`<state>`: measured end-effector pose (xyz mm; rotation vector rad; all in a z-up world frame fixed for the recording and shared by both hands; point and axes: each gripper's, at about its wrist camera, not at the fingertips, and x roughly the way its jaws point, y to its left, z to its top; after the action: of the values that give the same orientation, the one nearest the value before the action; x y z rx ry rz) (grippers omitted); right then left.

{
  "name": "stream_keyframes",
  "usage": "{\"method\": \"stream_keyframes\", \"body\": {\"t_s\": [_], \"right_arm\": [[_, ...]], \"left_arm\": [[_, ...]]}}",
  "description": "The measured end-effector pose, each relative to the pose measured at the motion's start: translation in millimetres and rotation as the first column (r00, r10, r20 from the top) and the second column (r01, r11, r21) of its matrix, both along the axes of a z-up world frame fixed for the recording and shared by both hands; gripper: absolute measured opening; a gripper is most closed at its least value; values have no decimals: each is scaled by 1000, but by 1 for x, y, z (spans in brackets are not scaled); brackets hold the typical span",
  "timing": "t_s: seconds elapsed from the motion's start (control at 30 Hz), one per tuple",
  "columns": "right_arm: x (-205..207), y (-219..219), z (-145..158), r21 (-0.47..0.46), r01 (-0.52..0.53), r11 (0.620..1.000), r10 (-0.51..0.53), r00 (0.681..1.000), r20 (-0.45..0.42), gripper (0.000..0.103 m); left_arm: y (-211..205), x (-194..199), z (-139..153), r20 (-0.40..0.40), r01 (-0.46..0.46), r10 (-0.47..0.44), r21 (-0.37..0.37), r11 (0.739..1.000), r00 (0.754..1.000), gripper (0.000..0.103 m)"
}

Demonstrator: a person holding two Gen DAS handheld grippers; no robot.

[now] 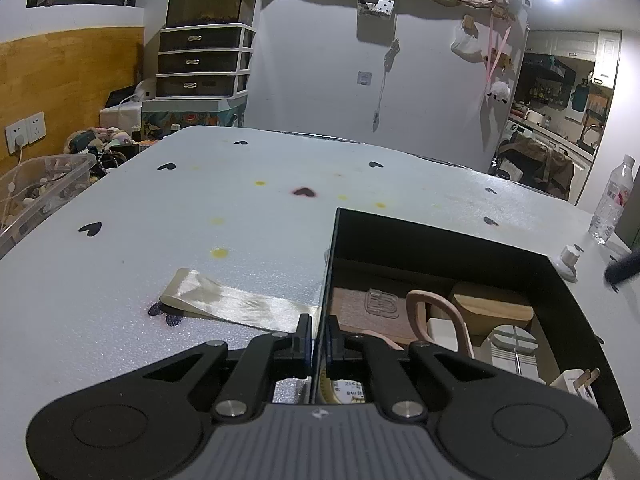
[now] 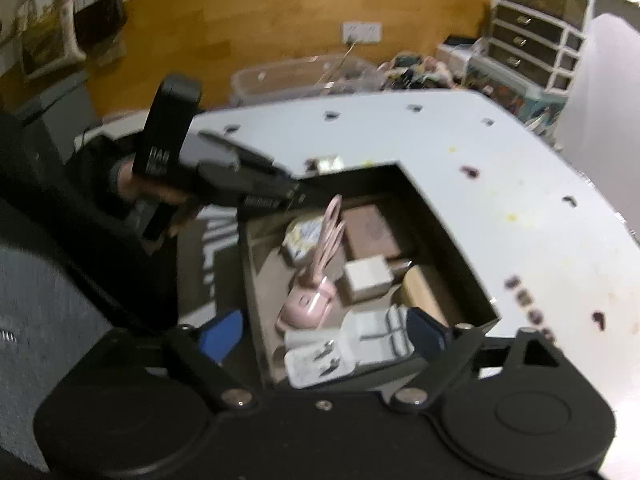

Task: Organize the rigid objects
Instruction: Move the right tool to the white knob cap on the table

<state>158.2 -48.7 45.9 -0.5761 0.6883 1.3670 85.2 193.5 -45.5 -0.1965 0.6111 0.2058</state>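
A black open box (image 1: 400, 236) stands on the white table and holds pink scissors (image 1: 440, 320), a white charger (image 1: 572, 384), a wooden block (image 1: 496, 308), a brown pad (image 1: 352, 312) and a white ribbed piece (image 1: 512, 344). My left gripper (image 1: 319, 340) is shut on the box's left wall. From the right wrist view the box (image 2: 440, 216) lies below, with the pink scissors (image 2: 320, 272), a white charger (image 2: 368, 276) and a white plug (image 2: 316, 360) inside. My right gripper (image 2: 328, 332) is open above the box's near end. The left gripper (image 2: 288, 196) pinches the box's far wall.
A shiny strip of tape (image 1: 224, 304) lies on the table left of the box. A water bottle (image 1: 612, 200) and a small white cap (image 1: 568, 260) stand at the right. A clear bin (image 1: 40, 192) sits off the table's left edge.
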Motion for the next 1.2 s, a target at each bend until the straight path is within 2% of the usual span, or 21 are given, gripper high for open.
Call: {"method": "stream_keyframes", "body": {"t_s": [0.23, 0.37, 0.47, 0.63, 0.73, 0.83, 0.9, 1.0, 1.1, 1.2], "right_arm": [[14, -18, 19, 186, 142, 972, -147, 989, 15, 100], [25, -32, 23, 263, 247, 933, -261, 965, 19, 103], [35, -47, 24, 318, 334, 887, -361, 932, 27, 103], [56, -71, 18, 367, 488, 792, -539, 841, 47, 103], [75, -87, 11, 370, 591, 717, -643, 765, 25, 103], [94, -103, -2, 372, 689, 622, -747, 665, 18, 103], [106, -110, -13, 375, 726, 576, -791, 612, 31, 103], [121, -113, -30, 349, 762, 545, -825, 562, 62, 101], [130, -111, -46, 333, 784, 524, -847, 520, 109, 79], [143, -107, -63, 296, 803, 517, -854, 510, 108, 67]], "left_arm": [[1, -1, 2, -2, -3, 3, 5, 1000, 1000, 6], [0, -1, 3, -4, -4, 4, 7, 1000, 1000, 6], [0, -1, 3, -3, -4, 4, 7, 1000, 1000, 6], [0, -1, 4, -4, -4, 4, 8, 1000, 1000, 6], [0, -2, 5, -3, -4, 4, 6, 1000, 1000, 6], [0, -1, 5, -4, -4, 4, 7, 1000, 1000, 6], [0, -1, 5, -4, -4, 4, 6, 1000, 1000, 6], [0, -1, 5, -4, -4, 4, 7, 1000, 1000, 6], [0, -1, 5, -4, -5, 5, 7, 1000, 1000, 6], [1, -2, 5, -5, -4, 4, 7, 1000, 1000, 6]]}}
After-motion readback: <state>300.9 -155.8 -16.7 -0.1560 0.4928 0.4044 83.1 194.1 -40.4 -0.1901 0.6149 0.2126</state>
